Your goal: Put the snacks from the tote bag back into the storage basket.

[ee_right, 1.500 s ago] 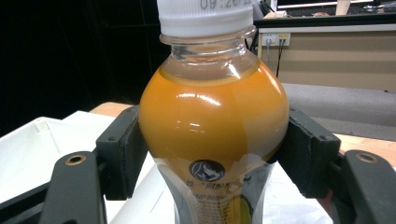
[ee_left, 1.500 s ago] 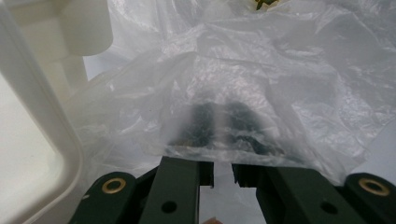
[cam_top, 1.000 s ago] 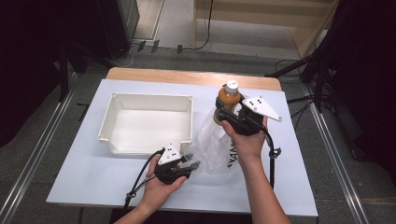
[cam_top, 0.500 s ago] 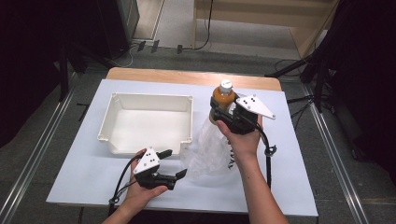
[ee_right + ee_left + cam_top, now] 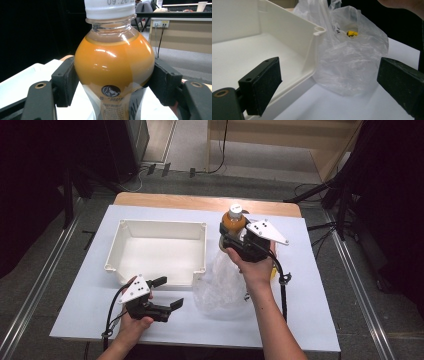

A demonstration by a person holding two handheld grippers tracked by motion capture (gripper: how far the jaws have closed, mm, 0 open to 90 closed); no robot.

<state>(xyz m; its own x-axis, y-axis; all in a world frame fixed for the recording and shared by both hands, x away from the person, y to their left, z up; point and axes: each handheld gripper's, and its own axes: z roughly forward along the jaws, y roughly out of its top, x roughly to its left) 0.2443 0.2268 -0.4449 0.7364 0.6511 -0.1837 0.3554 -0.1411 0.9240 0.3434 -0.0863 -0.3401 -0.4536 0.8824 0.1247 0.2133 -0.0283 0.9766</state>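
Change since the earlier frames: the left gripper (image 5: 169,293) had drawn back from the plastic bag (image 5: 222,287) toward the near left of the table (image 5: 310,285), and the bottle (image 5: 233,222) had been carried a little toward the tray (image 5: 159,251).

Table: white top, wooden strip along its far edge.

Tray: white, rectangular, shallow, set left of centre on the table. In the left gripper view its near corner (image 5: 312,47) stood just beside the bag (image 5: 352,57).

Plastic bag: clear, crumpled, standing on the table right of the tray and below the right hand (image 5: 255,267). A small yellow object (image 5: 352,33) showed through its upper part; what it was could not be told.

Bottle: clear plastic, white cap, orange liquid filling its rounded upper body (image 5: 115,62), a dark round mark and small print lower down. Held upright above the table, beside the tray's far right corner.

Right gripper (image 5: 231,236): jaws clamped on either side of the bottle's rounded body, pads (image 5: 65,81) pressed against it.

Left gripper, second entry: jaws spread wide apart with nothing between them, pointing toward the bag.
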